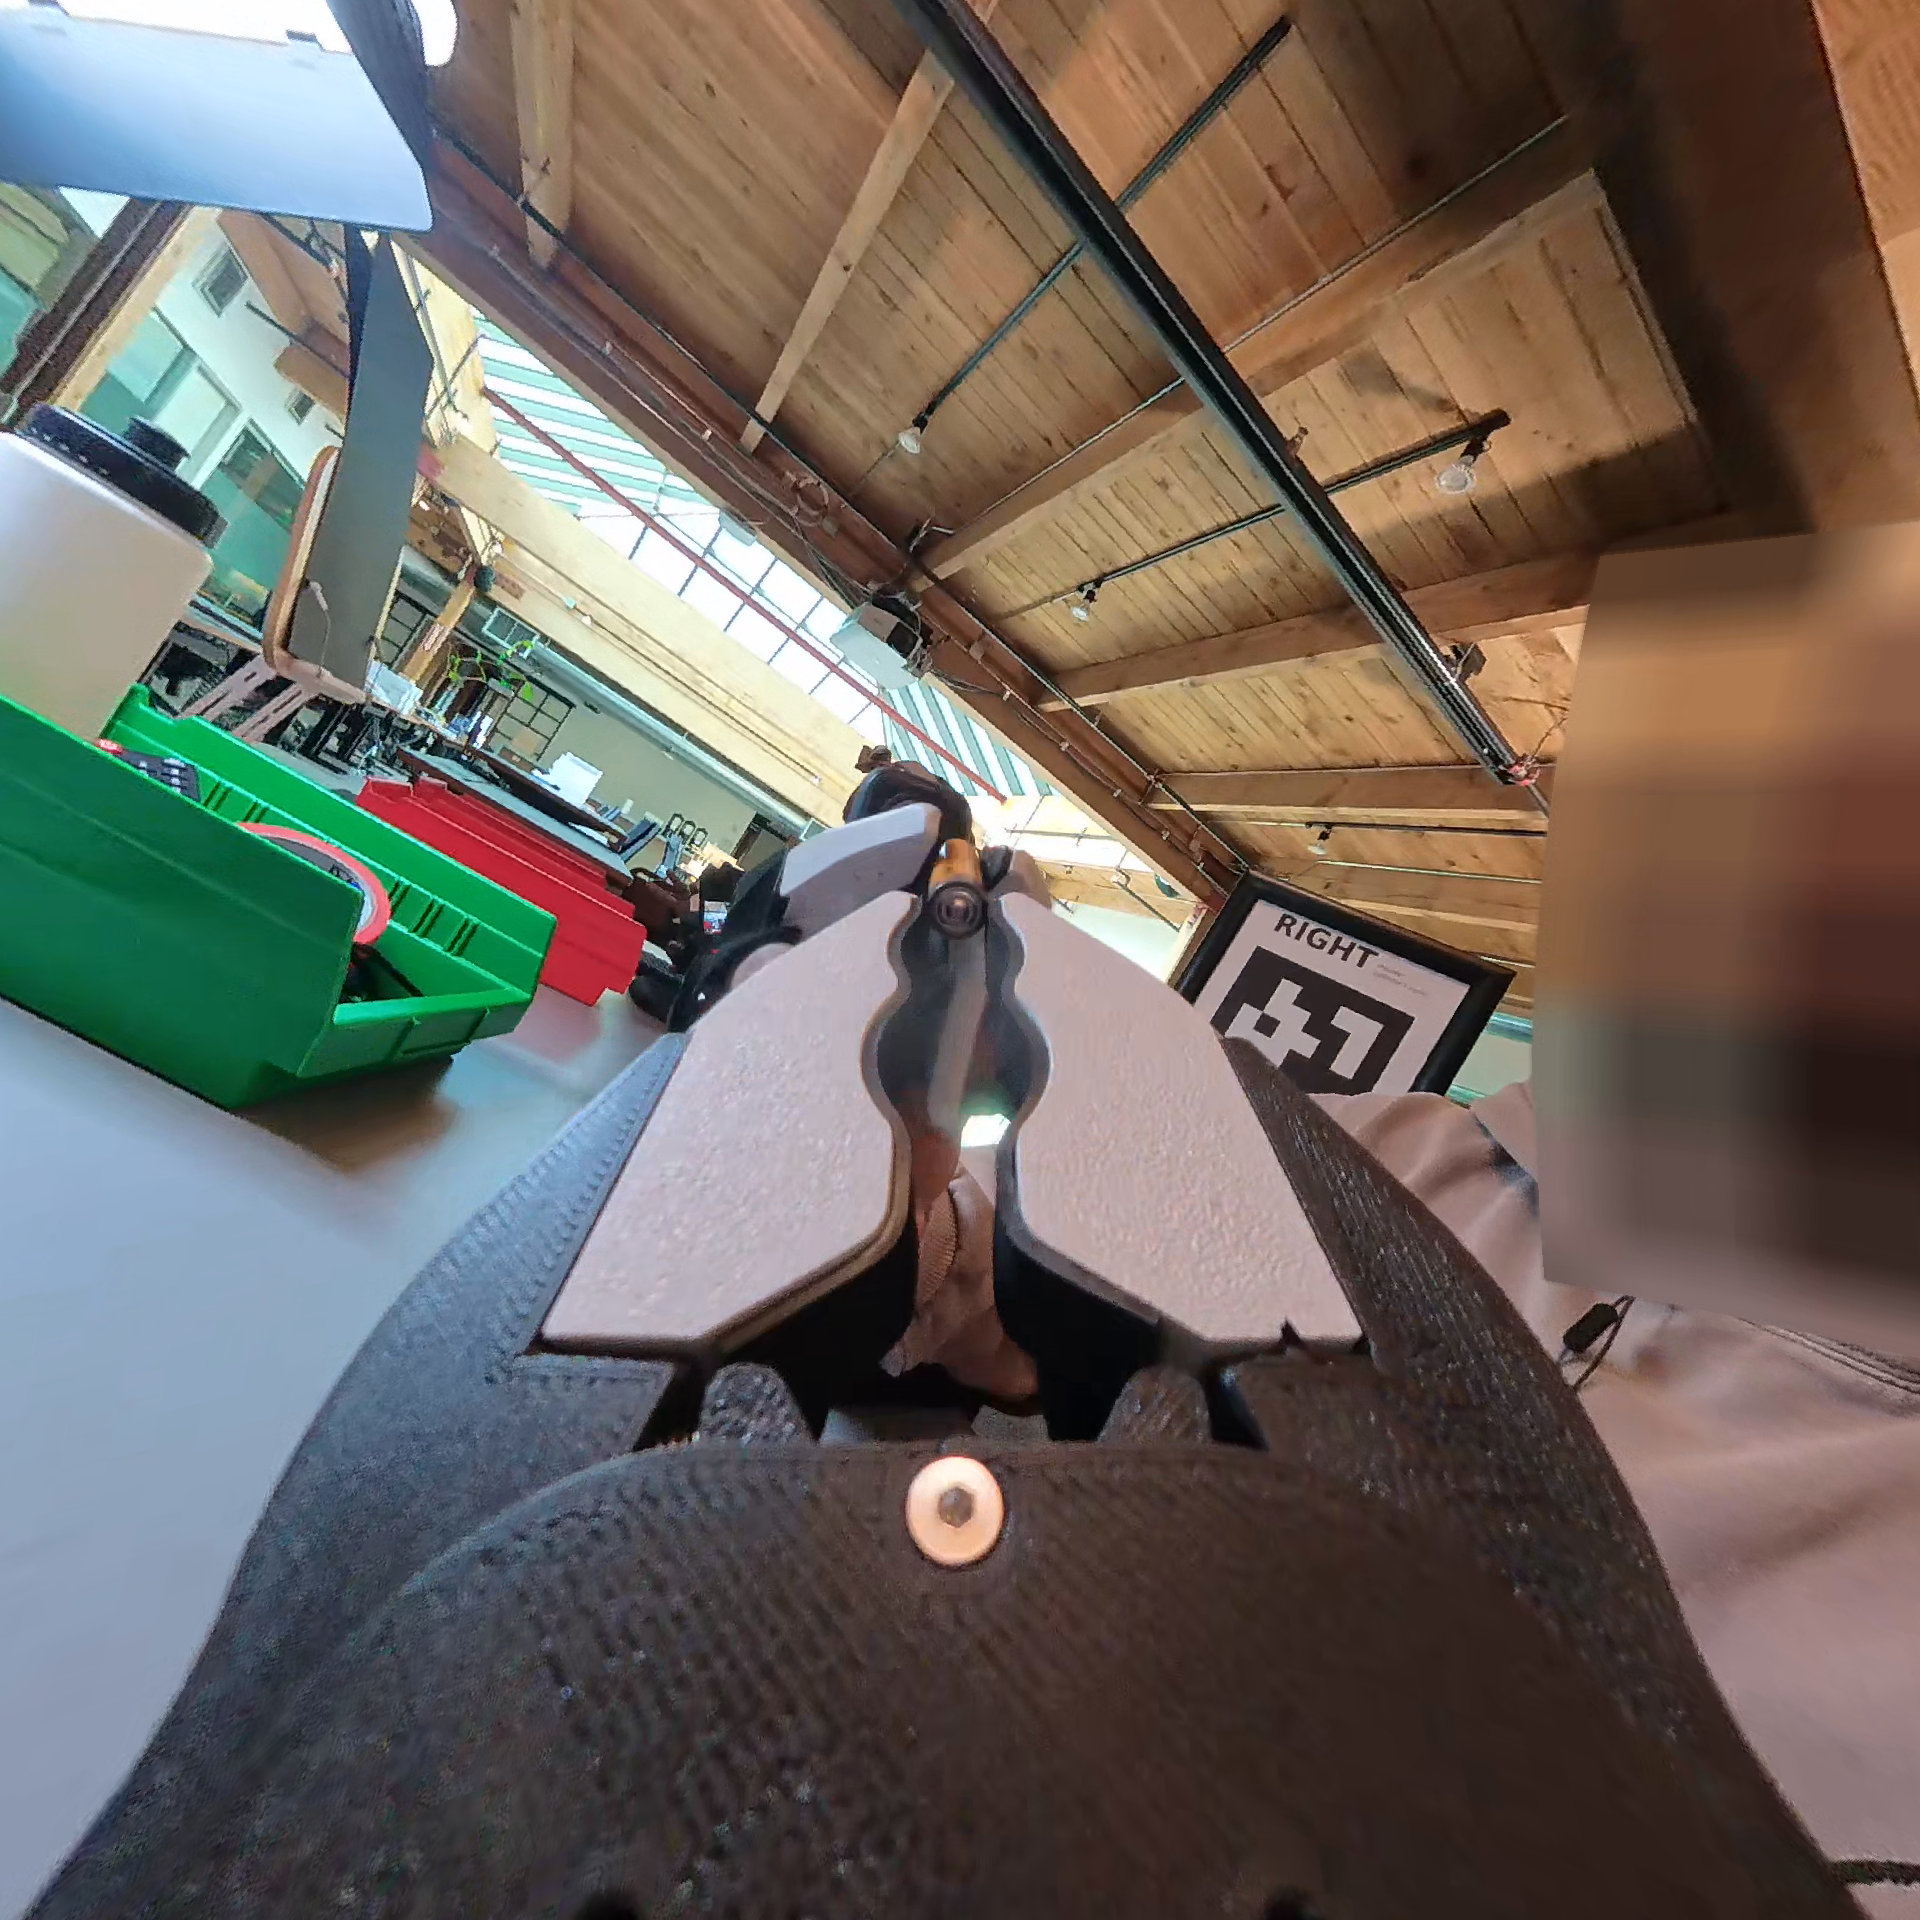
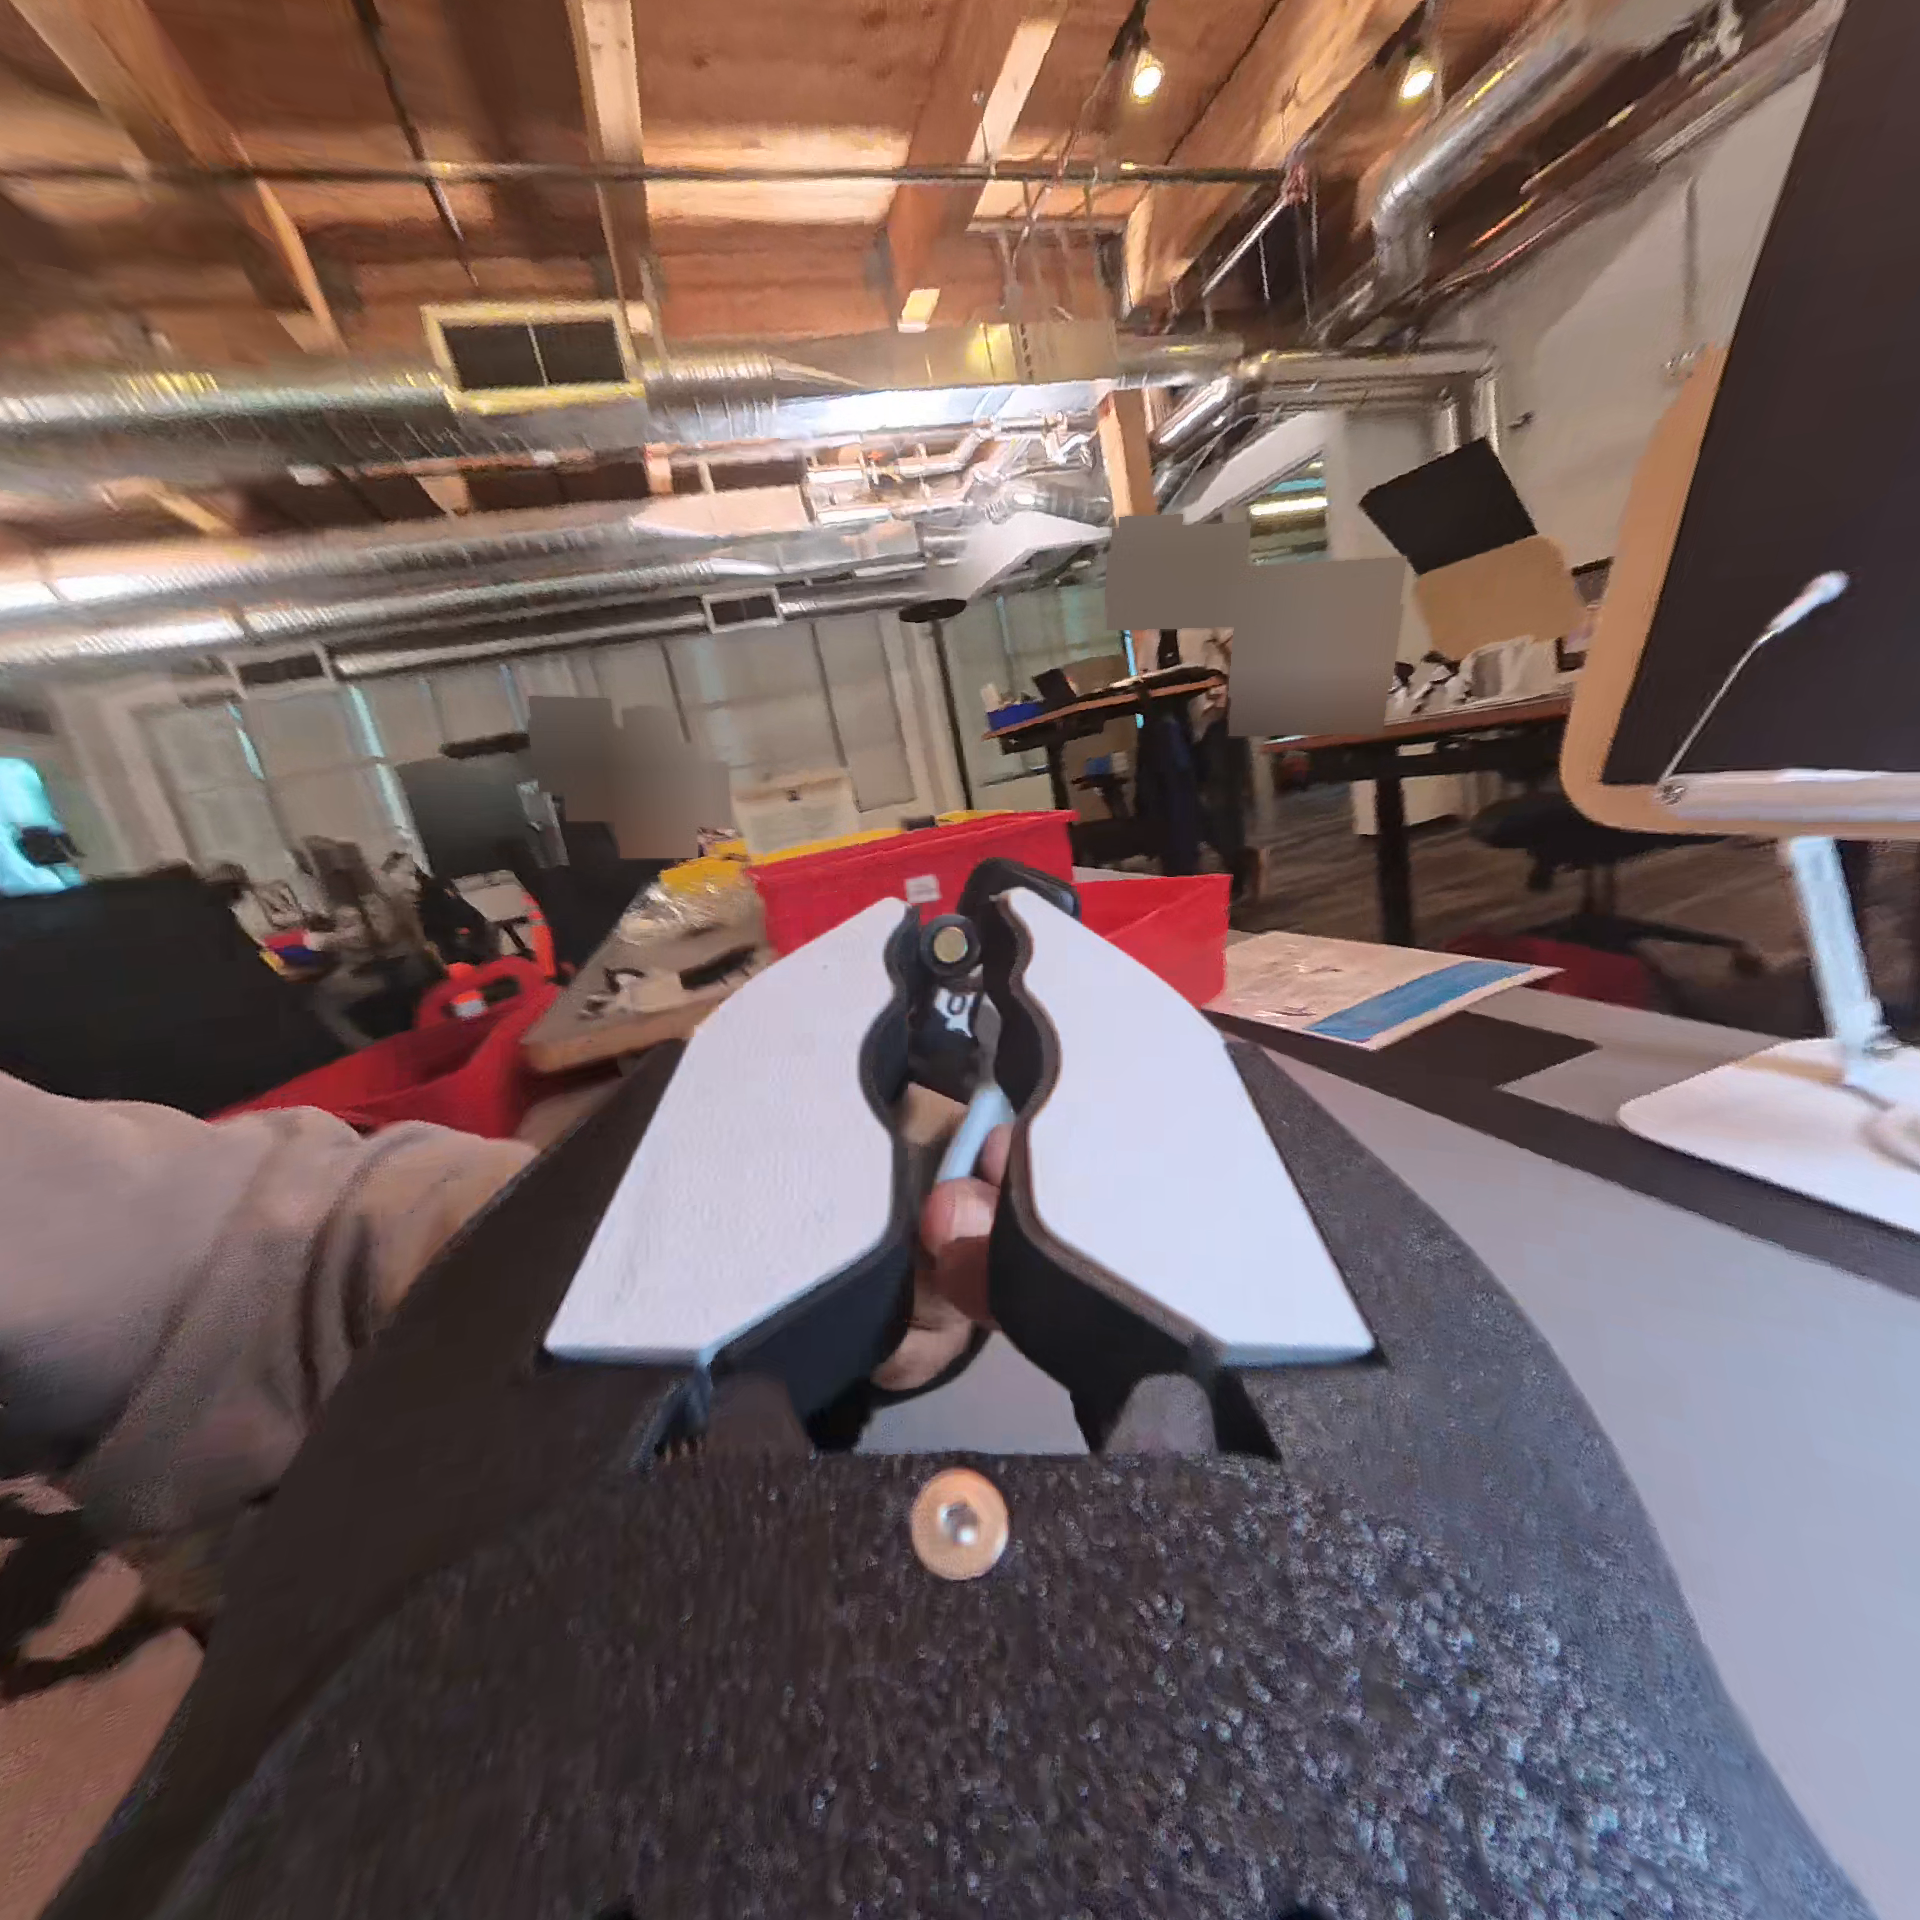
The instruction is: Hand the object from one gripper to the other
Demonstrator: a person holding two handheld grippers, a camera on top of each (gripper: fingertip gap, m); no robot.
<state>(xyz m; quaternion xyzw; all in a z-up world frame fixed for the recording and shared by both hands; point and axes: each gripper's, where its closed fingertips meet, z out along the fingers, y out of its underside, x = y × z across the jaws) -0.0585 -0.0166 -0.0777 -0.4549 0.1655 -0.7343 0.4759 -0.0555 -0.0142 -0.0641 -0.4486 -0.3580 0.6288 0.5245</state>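
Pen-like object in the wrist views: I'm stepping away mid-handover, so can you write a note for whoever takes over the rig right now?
Left gripper: jaws nearly shut around the slim pen-like object, which sits in the notch at the fingertips.
Right gripper: its jaws are also nearly shut around it at the tips.
Object: in the air above the grey table, held between both grippers, which meet tip to tip.
Done: both grippers appear to be on the object.
Left: one gripper must open and back away. The views do not show which one is giving, so check before releasing.
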